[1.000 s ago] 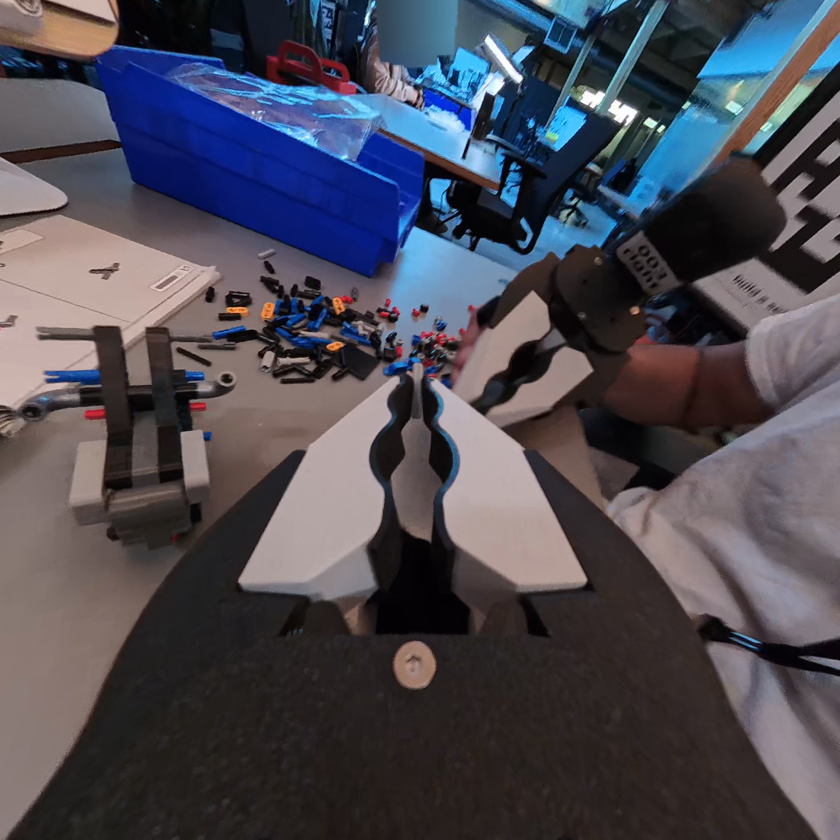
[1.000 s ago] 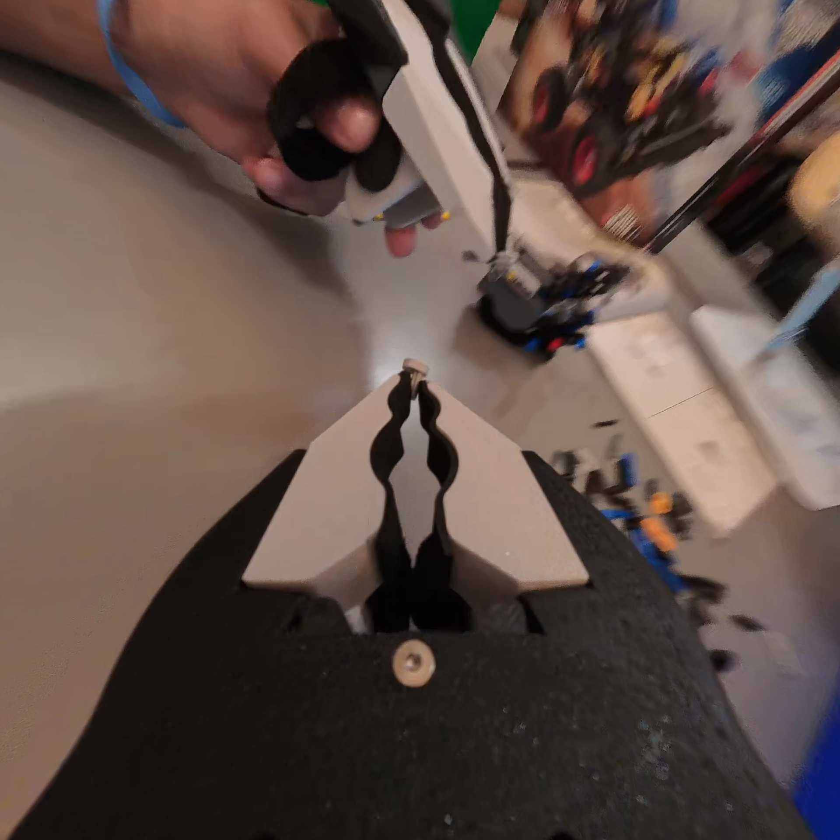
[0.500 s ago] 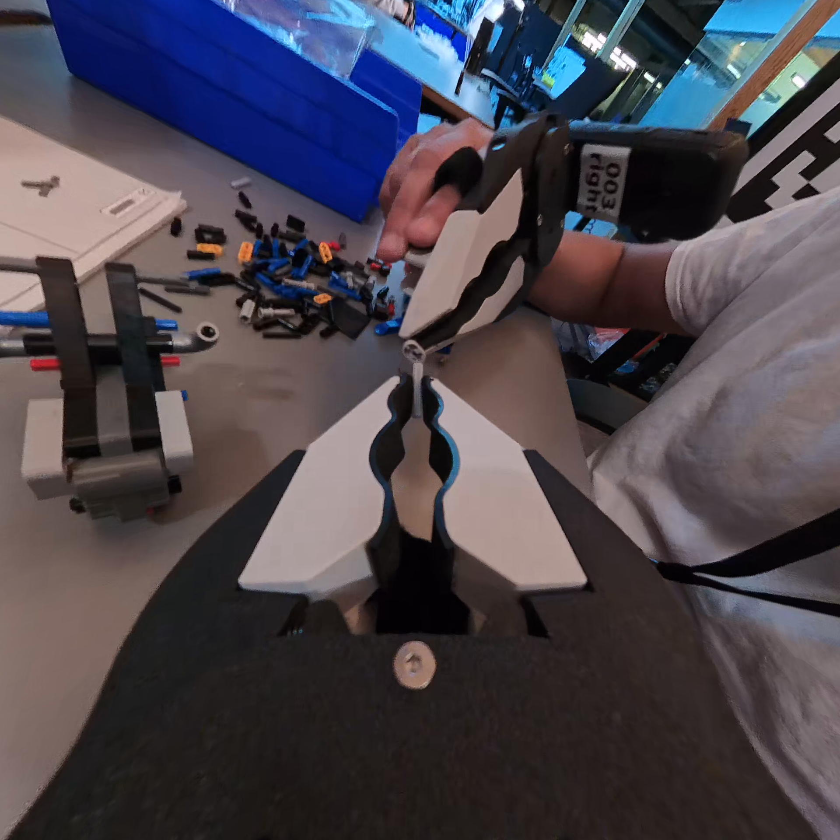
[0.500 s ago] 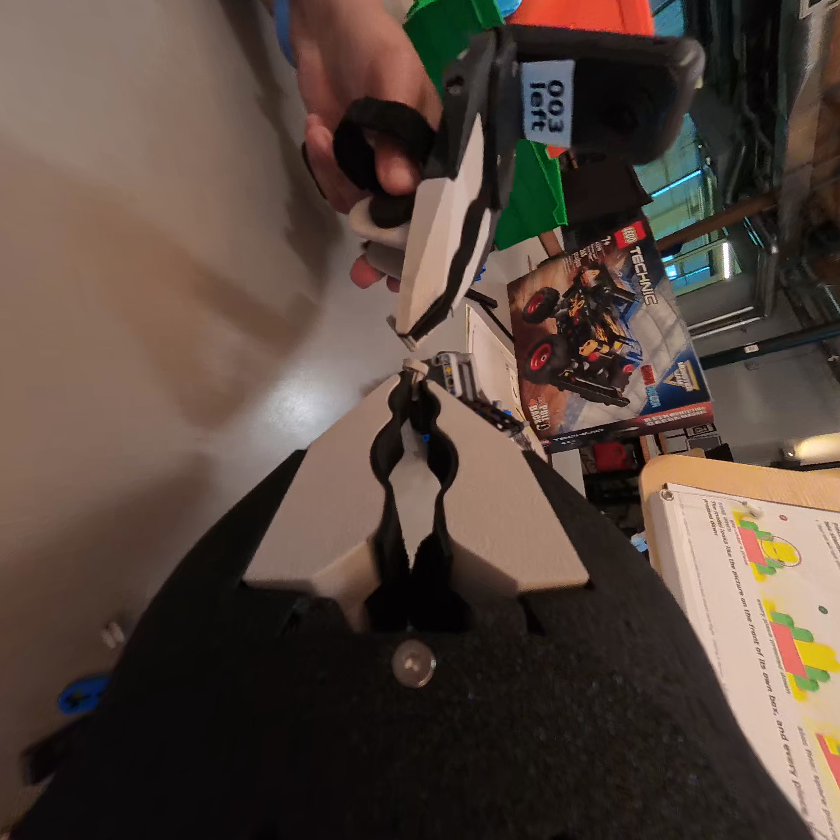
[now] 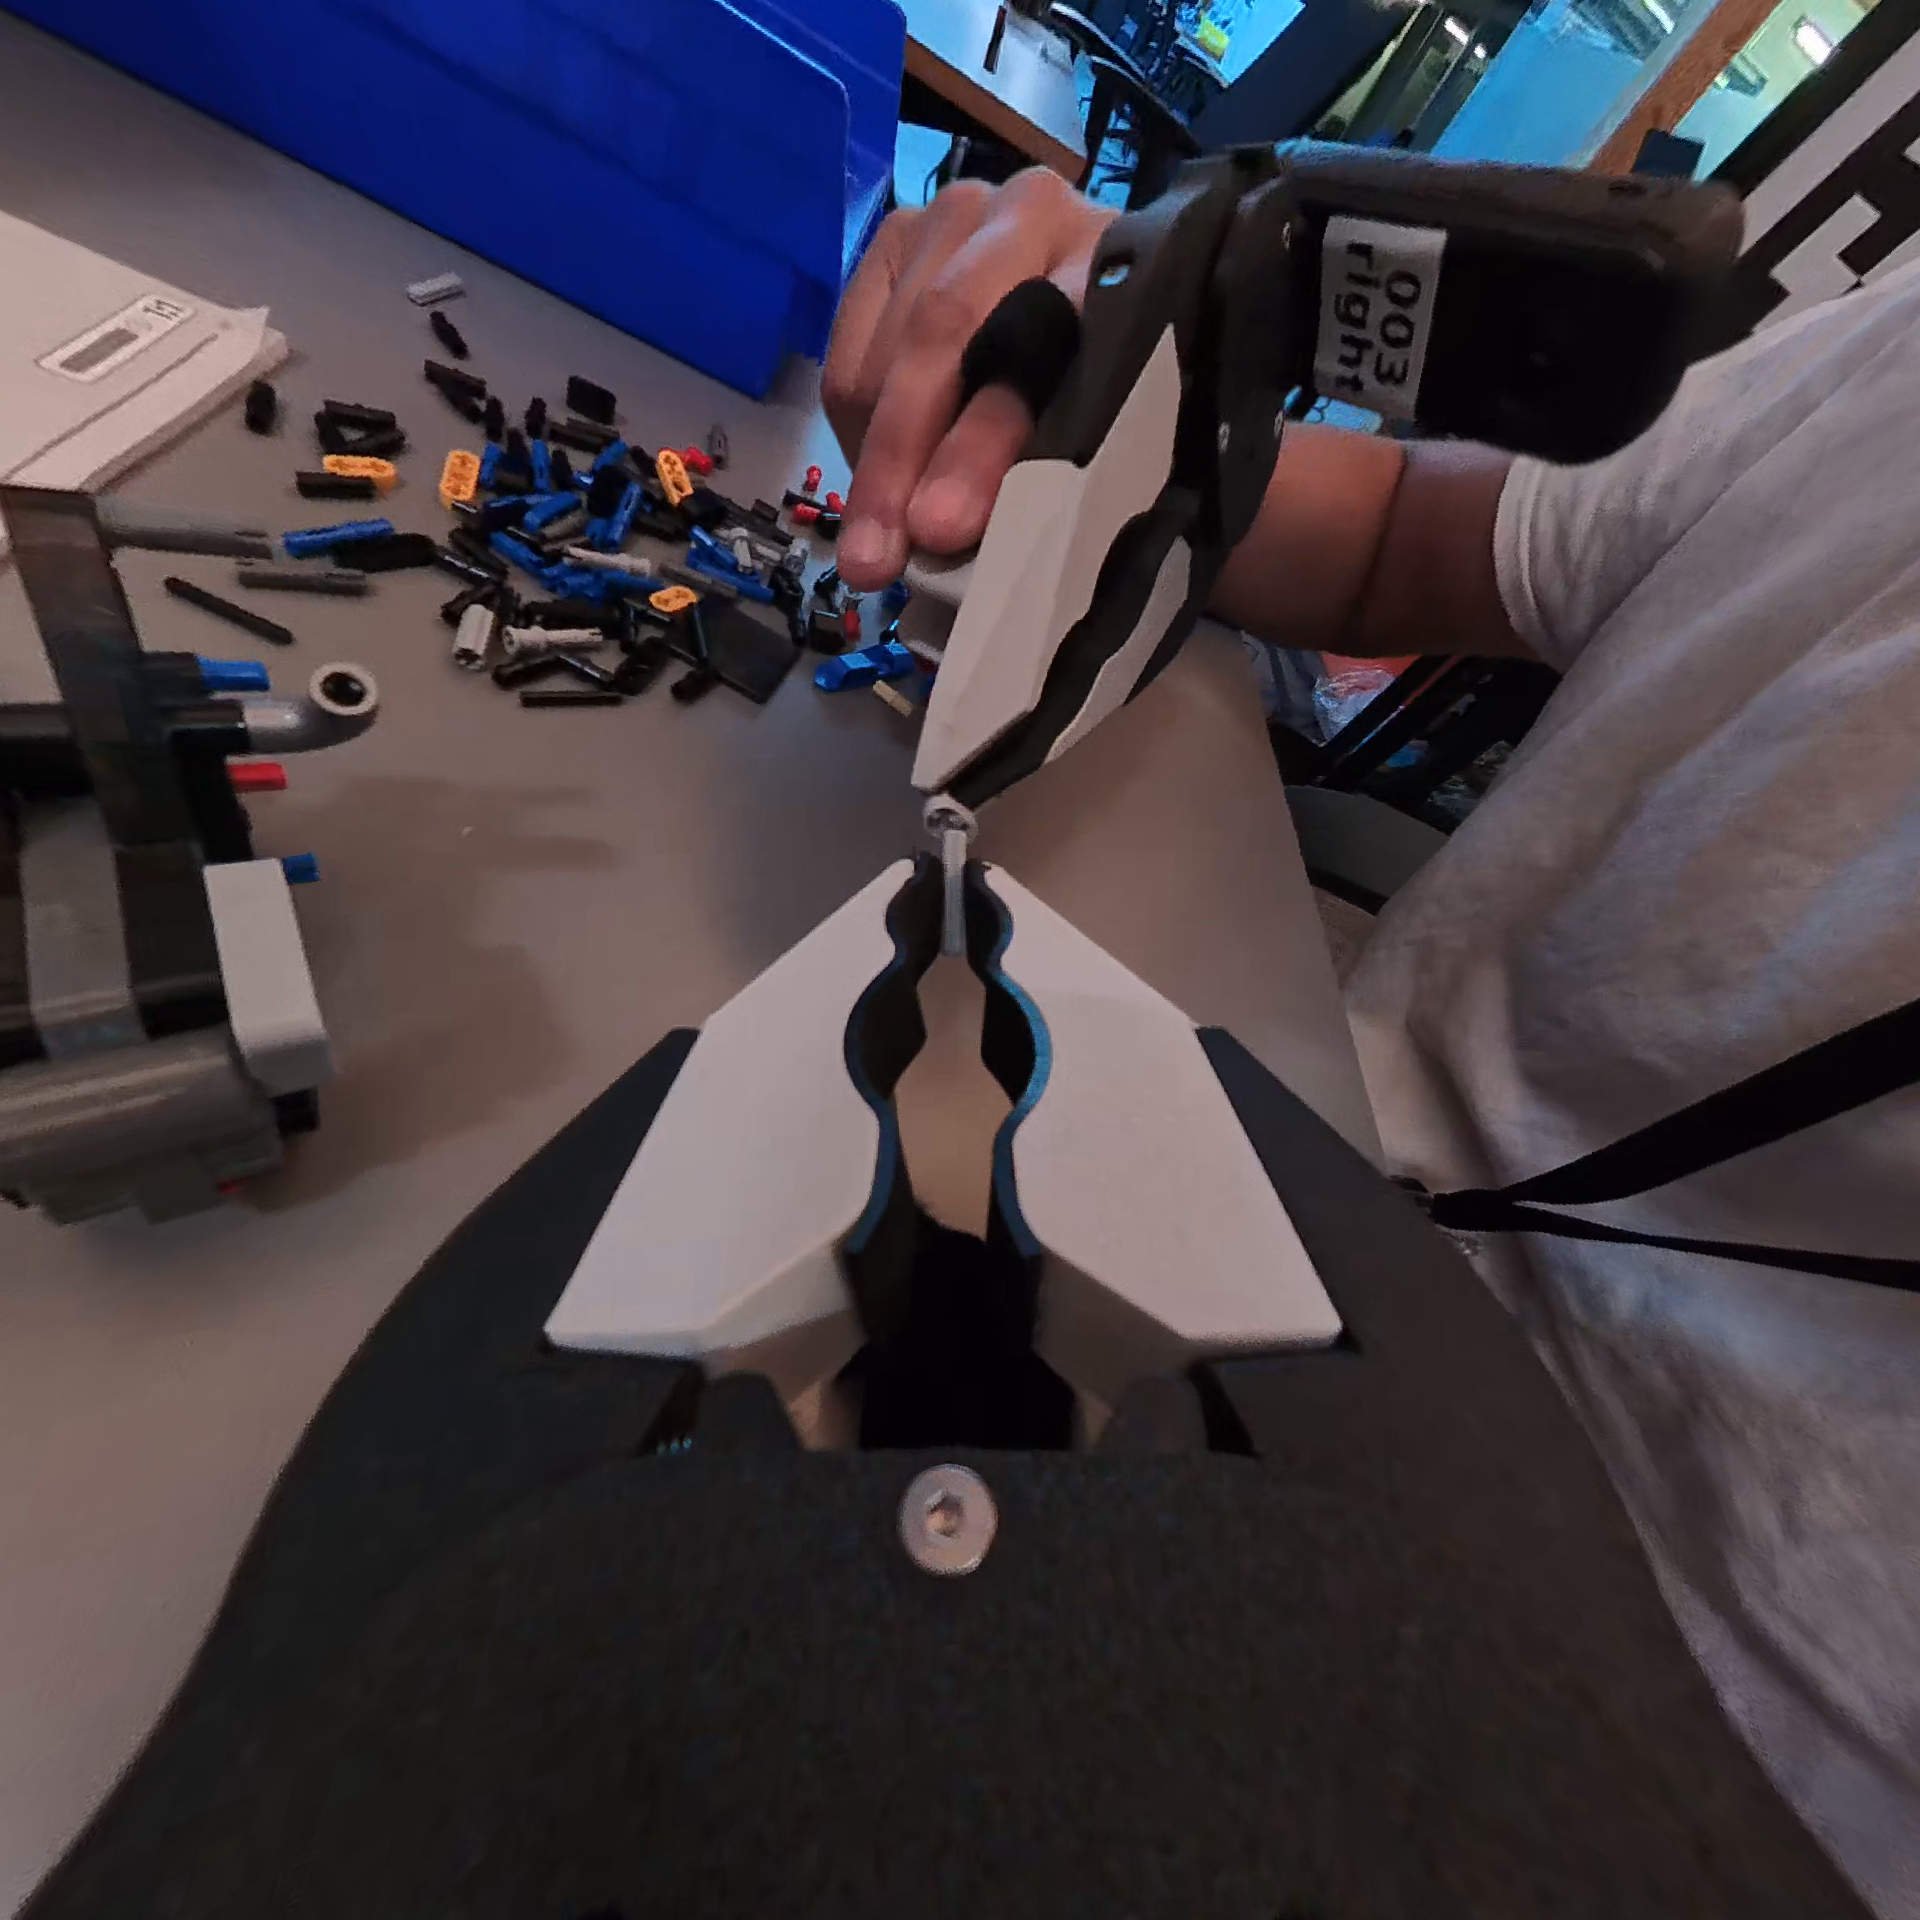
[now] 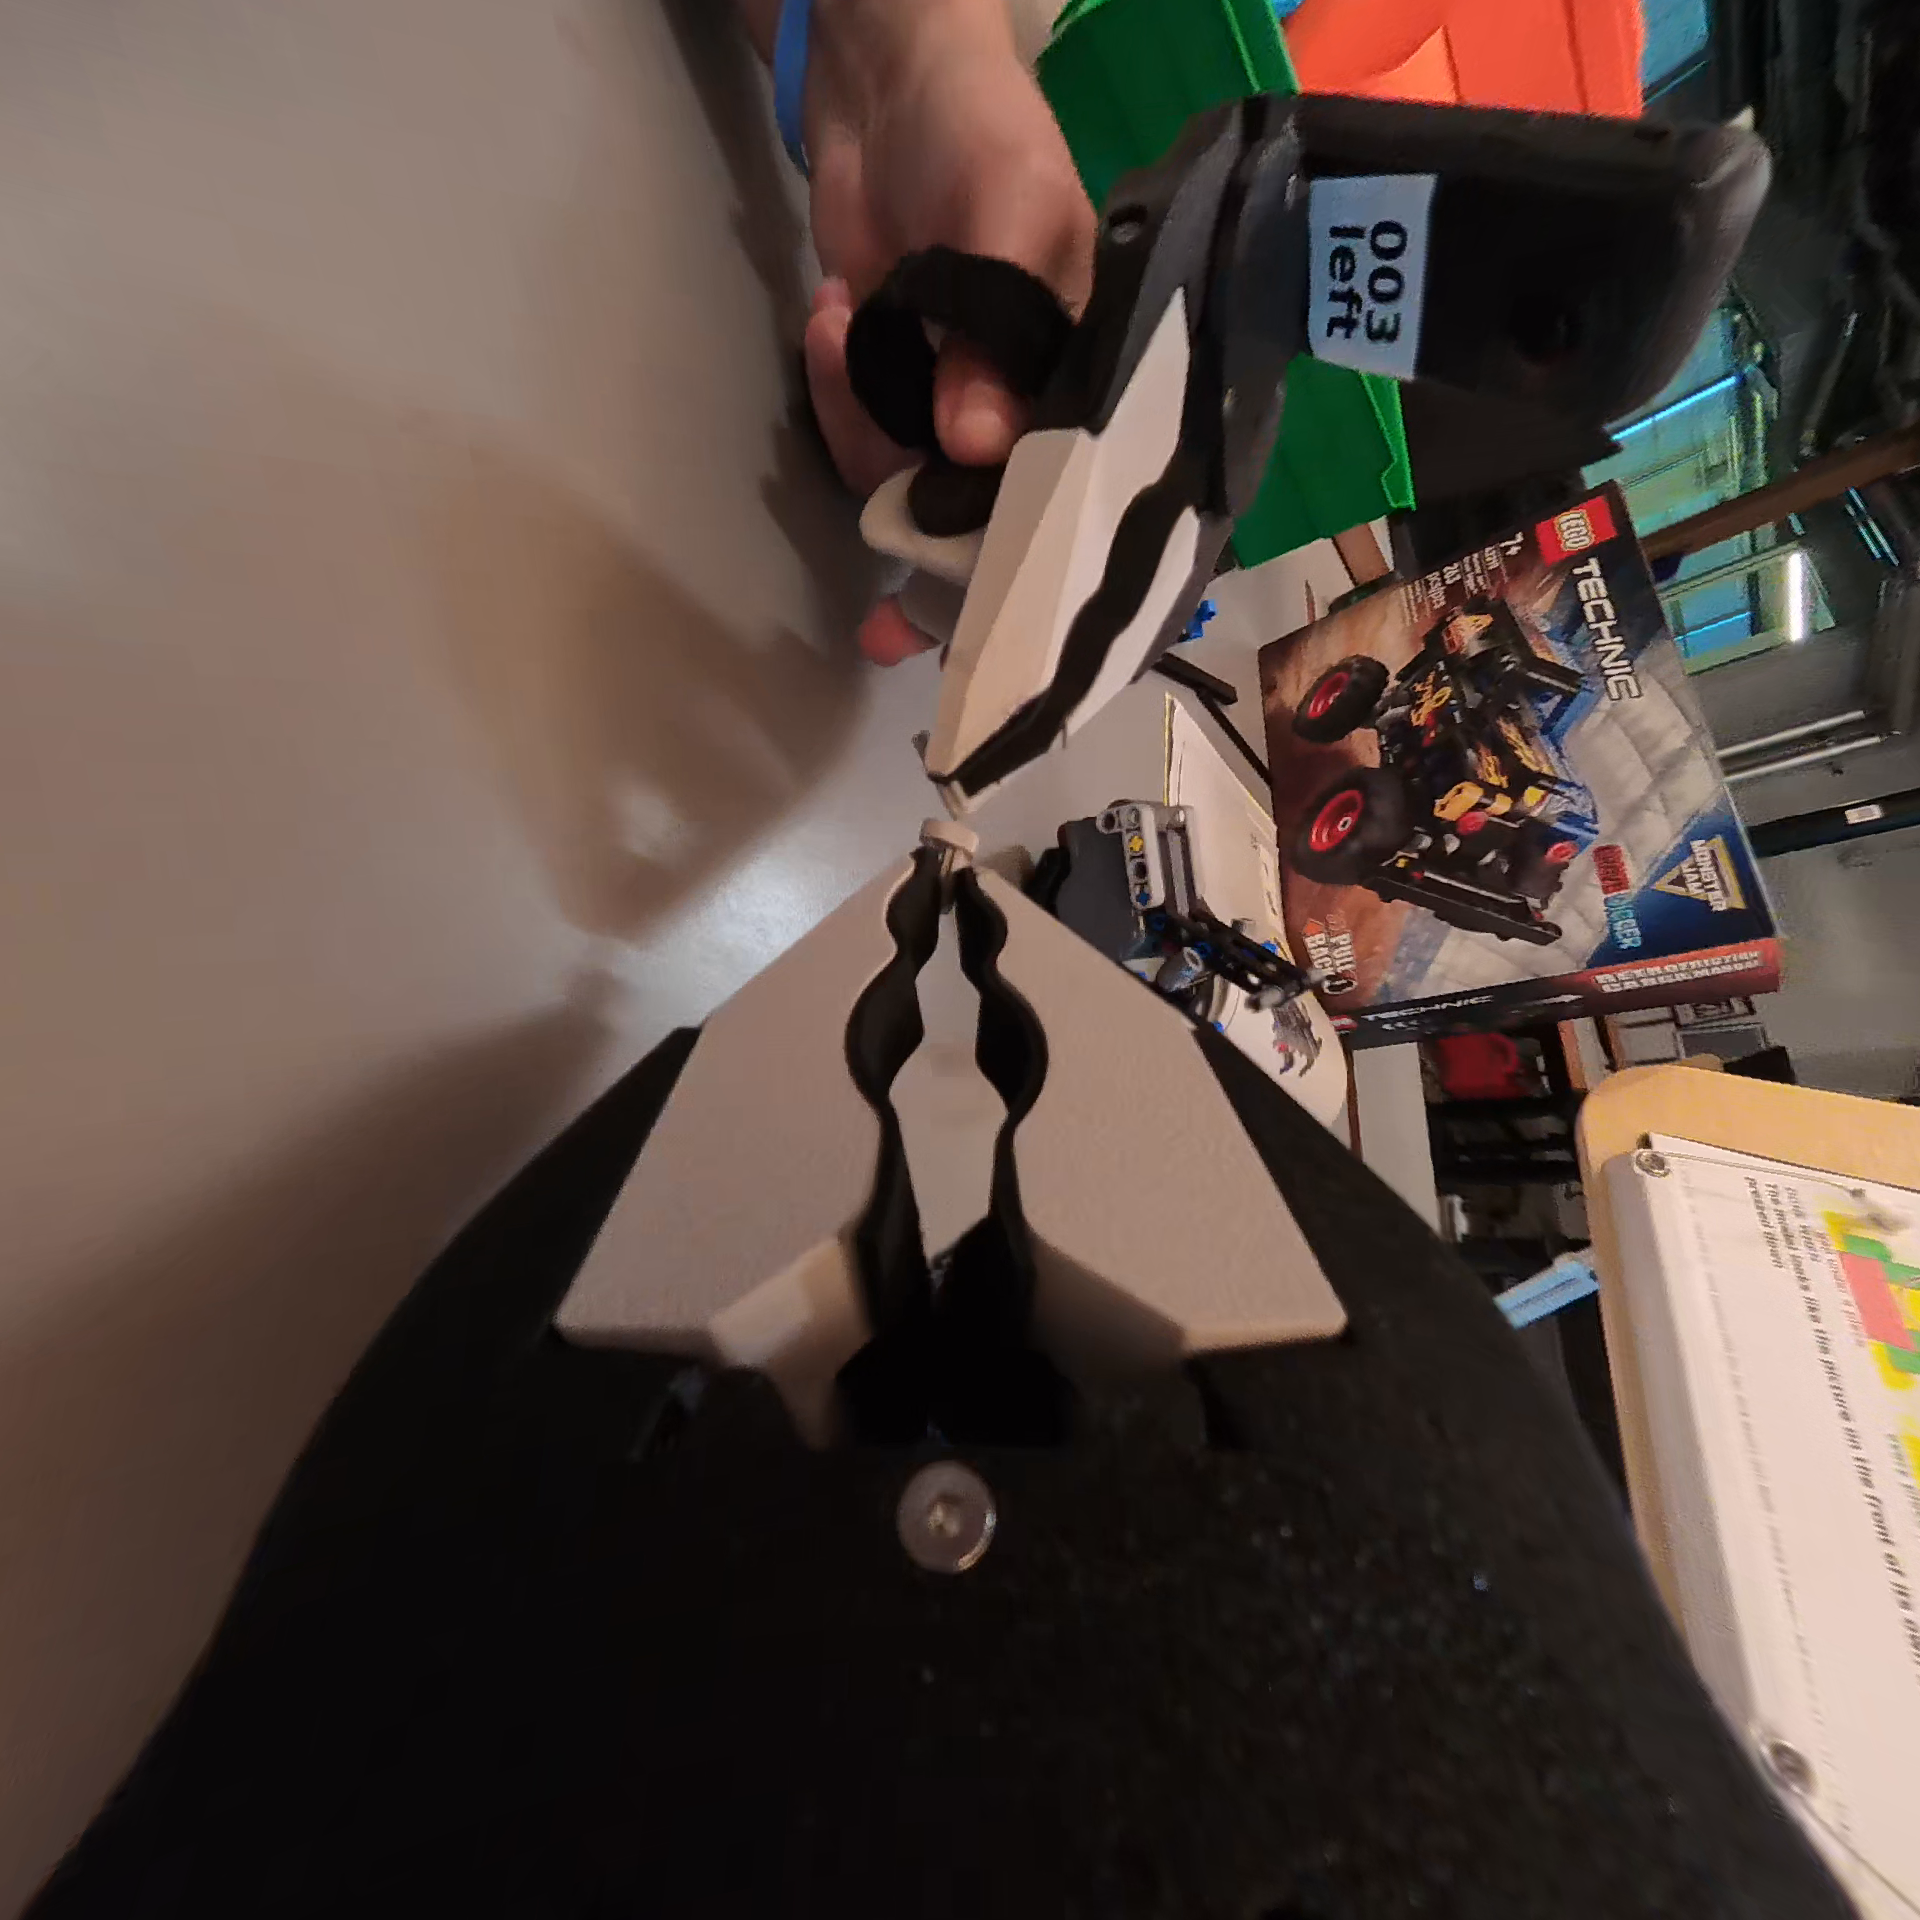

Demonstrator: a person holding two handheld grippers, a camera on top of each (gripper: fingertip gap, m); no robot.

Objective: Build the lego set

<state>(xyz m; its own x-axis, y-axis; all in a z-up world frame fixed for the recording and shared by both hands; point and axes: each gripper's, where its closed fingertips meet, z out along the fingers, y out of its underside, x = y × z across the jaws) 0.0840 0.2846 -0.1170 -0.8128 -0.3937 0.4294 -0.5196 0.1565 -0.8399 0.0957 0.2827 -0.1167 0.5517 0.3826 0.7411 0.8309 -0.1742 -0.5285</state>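
Observation:
My left gripper (image 5: 948,878) is shut on a thin grey axle (image 5: 952,914) that sticks out past its tips. My right gripper (image 6: 943,878) is shut on a small light grey round piece (image 6: 948,836). The two grippers face each other tip to tip above the grey table. In the left wrist view the right gripper (image 5: 951,795) comes down from the upper right, and the round piece (image 5: 948,819) sits at the axle's end. In the right wrist view the left gripper (image 6: 951,784) reaches in from above. The part-built grey and black model (image 5: 135,987) stands to the left; it also shows in the right wrist view (image 6: 1132,883).
A pile of loose black, blue, orange and red pieces (image 5: 582,561) lies on the table (image 5: 582,852). Blue bins (image 5: 520,135) stand behind it, with an instruction booklet (image 5: 104,353) at the left. The set's box (image 6: 1507,769), green bins (image 6: 1195,104) and a wooden board with a sheet (image 6: 1766,1403) are nearby.
The right gripper swung up from the loose pieces and turned to face the left gripper. The two tips have come together, bringing the round piece to the end of the axle.

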